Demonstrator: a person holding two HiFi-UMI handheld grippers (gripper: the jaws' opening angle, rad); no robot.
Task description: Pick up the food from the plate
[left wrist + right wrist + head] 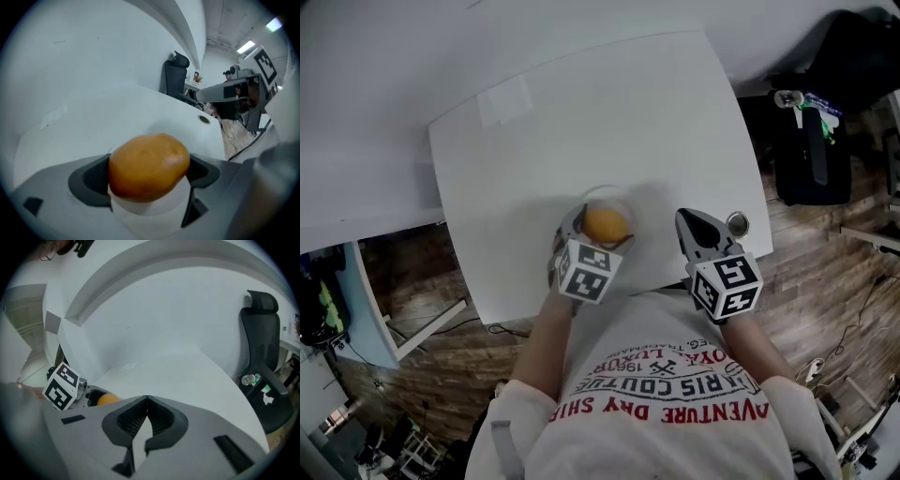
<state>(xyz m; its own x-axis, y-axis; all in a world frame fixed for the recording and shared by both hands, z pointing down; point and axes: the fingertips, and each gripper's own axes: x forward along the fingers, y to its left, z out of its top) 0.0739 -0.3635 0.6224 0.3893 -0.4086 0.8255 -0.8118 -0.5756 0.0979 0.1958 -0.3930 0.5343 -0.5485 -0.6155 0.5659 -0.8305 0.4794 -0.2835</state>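
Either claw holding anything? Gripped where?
Left claw grips the orange food across its two sides, above the white plate. Right claw is shut, empty.

Plate (624, 200) mostly hidden under the food (605, 225), only a pale rim visible behind the food, inner pads of the left gripper (149, 174) covered by the food, black chair (814, 159) far right of the food partly cut by the picture's edge, small things (811, 105) on its seat too small to tell

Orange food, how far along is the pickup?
Done: the left gripper is shut on the orange food. In hand: the food is right over the white plate; I cannot tell if it is clear of it. Left: raise it away. The right gripper is shut, empty.
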